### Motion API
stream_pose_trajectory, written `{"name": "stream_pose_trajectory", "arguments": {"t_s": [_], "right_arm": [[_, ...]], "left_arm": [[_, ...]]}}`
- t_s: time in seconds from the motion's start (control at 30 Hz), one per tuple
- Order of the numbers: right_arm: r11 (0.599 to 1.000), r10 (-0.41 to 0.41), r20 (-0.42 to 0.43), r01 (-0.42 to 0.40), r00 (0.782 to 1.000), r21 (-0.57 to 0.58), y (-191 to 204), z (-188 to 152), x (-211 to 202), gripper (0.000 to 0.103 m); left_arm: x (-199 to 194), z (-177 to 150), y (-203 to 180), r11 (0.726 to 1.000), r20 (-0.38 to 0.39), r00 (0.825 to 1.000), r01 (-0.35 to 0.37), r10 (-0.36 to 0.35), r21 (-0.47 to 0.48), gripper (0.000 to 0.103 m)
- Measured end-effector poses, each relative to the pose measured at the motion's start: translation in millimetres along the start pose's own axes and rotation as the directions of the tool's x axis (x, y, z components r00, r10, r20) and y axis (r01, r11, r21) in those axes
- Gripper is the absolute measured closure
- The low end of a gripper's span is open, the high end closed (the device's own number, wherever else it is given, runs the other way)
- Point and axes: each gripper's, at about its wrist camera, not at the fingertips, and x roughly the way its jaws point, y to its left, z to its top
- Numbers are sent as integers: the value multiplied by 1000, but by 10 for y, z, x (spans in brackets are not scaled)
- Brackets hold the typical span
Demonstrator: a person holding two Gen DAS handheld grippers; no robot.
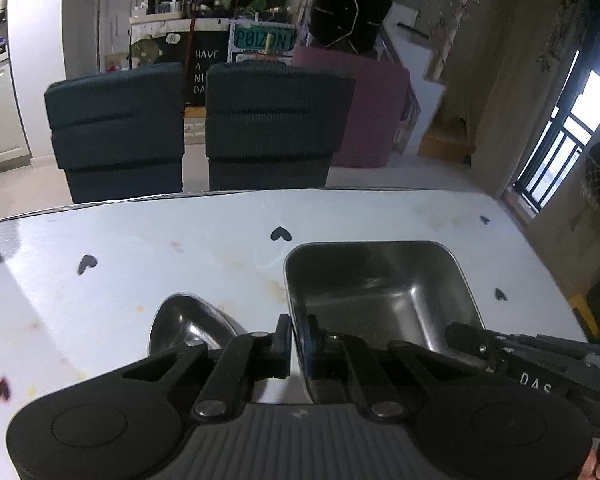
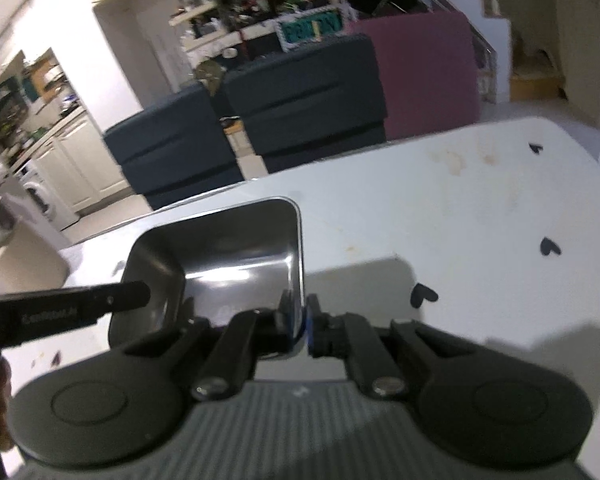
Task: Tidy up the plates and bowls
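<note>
Steel, square and deep, the bowl (image 1: 380,292) is sitting between both tools, each one clamping an opposite wall of it. In the left wrist view the left tool (image 1: 299,346) is pinching the bowl's left wall, its pads closed down to the thickness of the metal, one inside and one outside. The right tool (image 1: 472,340) is reaching in from the right edge of that picture, its tip at the bowl's right wall. In the right wrist view the right tool (image 2: 299,328) is gripping the right wall of the bowl (image 2: 228,256) in the same way, closed tight on the rim, while the left tool (image 2: 140,294) is coming in from the left side as a dark bar.

The bowl is casting a broad shadow on the white worktop (image 2: 440,208), which is dotted with small black hearts and some brownish stains. Just left of the left tool, a round steel bowl (image 1: 188,324) is lying on the worktop (image 1: 160,248), well back from the far edge. Beyond that far edge two dark chairs (image 1: 268,124) are standing side by side.
</note>
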Motion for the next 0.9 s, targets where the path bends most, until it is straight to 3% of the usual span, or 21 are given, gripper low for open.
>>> {"name": "stream_pose_trajectory", "arguments": {"t_s": [0.3,0.47,0.9], "right_arm": [[997,47,31,-45,998,-67,-74,-209,-782,96],[997,39,35,-36,999,-68,-184,-372,-995,97],[992,-49,18,51,999,-119,-277,-711,-1230,97]], "left_arm": [[-599,-336,-298,1000,44,999,8,-9,20,97],[-807,-573,-447,1000,52,998,19,-20,18,97],[-820,-1035,-665,997,51,997,61,-58,-49,97]]}}
